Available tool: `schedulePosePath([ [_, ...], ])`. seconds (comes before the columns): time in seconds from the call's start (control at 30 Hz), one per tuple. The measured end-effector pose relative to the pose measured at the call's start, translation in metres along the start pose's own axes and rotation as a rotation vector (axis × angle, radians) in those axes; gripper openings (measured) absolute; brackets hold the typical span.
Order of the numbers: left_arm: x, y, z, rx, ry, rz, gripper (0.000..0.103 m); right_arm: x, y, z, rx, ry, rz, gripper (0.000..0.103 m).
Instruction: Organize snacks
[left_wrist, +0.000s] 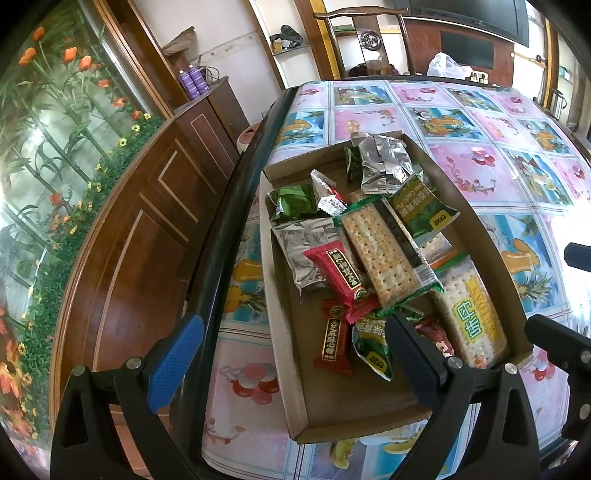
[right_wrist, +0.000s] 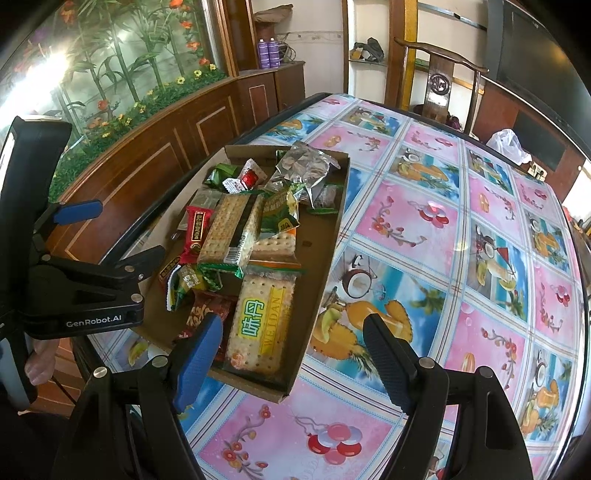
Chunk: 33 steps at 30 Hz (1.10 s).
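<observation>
A shallow cardboard tray sits near the table's left edge, also in the right wrist view. It holds several snack packs: a long cracker pack, a yellow WEIDAN cracker pack, red candy bars, green packets and silver foil packs. My left gripper is open and empty, over the tray's near left corner. My right gripper is open and empty, over the tray's near right corner. The left gripper also shows in the right wrist view.
The table has a glossy pink and blue fruit-pattern cloth. A wooden chair stands at the far end. A wooden cabinet with fake flowers runs along the left. A white plastic bag lies beyond the far edge.
</observation>
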<state>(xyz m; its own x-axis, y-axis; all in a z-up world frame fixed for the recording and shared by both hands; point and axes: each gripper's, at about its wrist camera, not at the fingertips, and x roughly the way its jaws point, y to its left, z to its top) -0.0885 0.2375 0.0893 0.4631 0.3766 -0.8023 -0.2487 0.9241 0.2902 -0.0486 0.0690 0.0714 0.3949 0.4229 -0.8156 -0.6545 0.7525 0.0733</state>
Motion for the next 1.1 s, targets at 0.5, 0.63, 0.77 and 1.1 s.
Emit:
schedulePosePath([
  [0.5, 0.004, -0.01, 0.005, 0.04, 0.009, -0.022, 0.099, -0.001, -0.013, -0.012, 0.064, 0.015, -0.024, 0.083],
  [0.63, 0.003, -0.019, 0.008, 0.067, 0.004, -0.034, 0.099, -0.002, -0.021, -0.018, 0.099, 0.023, -0.037, 0.083],
  [0.77, 0.003, -0.031, 0.011, 0.093, 0.005, -0.054, 0.099, -0.005, -0.031, -0.027, 0.132, 0.033, -0.055, 0.083],
  [1.1, 0.002, -0.056, 0.012, 0.156, -0.001, -0.089, 0.099, -0.008, -0.047, -0.038, 0.19, 0.045, -0.08, 0.083],
])
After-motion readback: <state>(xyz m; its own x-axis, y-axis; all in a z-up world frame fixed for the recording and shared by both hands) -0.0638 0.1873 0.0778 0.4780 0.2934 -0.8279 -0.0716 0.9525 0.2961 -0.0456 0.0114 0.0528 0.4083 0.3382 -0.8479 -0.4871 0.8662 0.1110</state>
